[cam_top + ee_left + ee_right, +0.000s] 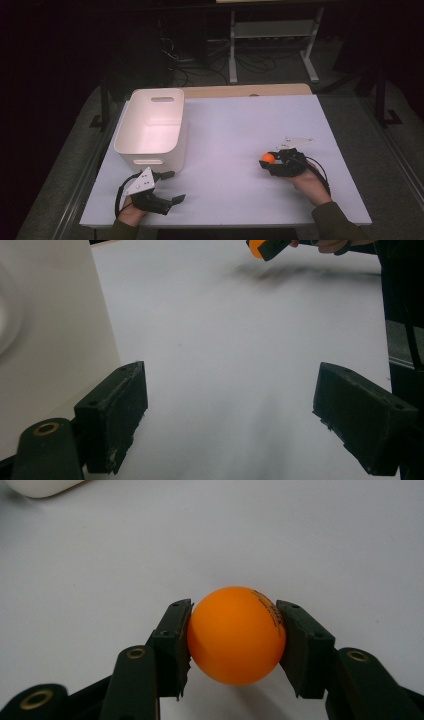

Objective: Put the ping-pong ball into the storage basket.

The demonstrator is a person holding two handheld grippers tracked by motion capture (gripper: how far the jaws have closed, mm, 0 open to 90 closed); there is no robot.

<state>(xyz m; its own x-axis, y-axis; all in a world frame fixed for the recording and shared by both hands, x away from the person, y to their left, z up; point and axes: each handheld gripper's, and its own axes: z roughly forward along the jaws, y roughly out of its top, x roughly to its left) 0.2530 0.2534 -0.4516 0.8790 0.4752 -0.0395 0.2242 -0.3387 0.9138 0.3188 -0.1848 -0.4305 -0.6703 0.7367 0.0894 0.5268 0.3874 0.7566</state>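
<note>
The right gripper (235, 645) has its jaws clamped on the orange ball (235, 635) at about four o'clock on the bench (235, 125), so the carry to the bin (150, 127) at ten o'clock looks next, while the left gripper (230, 405) waits with jaws wide and empty.

Smooth matt orange plastic ball (235, 635)

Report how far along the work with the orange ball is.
Done: the right tool is shut on the orange ball, both pads pressing its sides. In hand: the ball sits in that grip on the right of the white table, apart from the white bin. Left, probably: carrying it to the bin, which looks empty. The left tool stands open near the bin.
</note>
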